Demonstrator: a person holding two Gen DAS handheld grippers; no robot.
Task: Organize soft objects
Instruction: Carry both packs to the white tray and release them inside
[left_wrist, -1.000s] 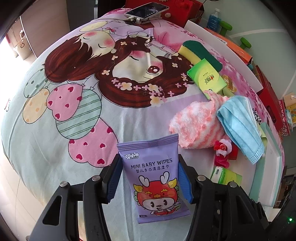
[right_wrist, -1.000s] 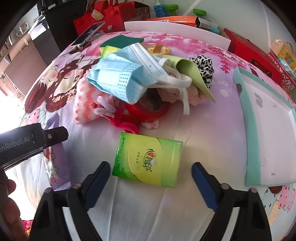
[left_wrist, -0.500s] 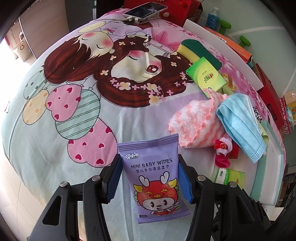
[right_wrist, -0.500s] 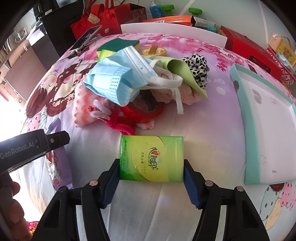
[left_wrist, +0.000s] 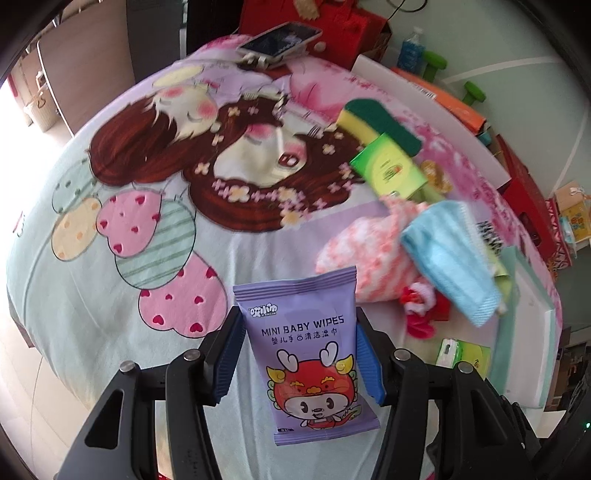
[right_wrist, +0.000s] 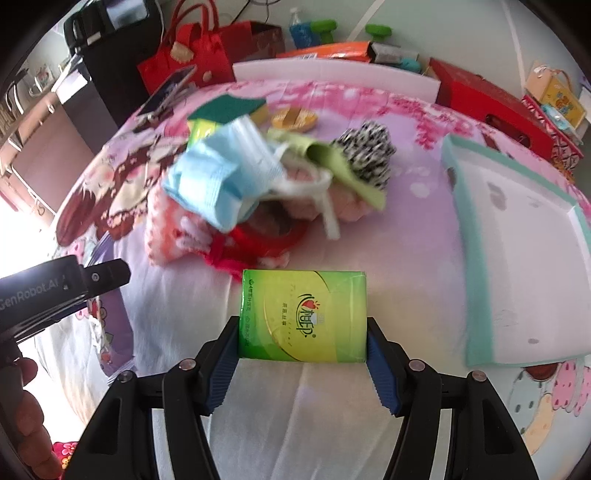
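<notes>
Over the cartoon bedsheet (left_wrist: 147, 280), your right gripper (right_wrist: 302, 354) has just clamped the green tissue pack (right_wrist: 303, 314), joining your left gripper (left_wrist: 300, 354) pinching the baby wipes (left_wrist: 308, 354), so both can be sorted.

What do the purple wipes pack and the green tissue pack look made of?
Purple wipes pack: seemingly thin plastic film, soft sheen, crimped top seal. Green tissue pack: likely glossy plastic wrap over soft tissue, with light glare and a folded side seam.
</notes>
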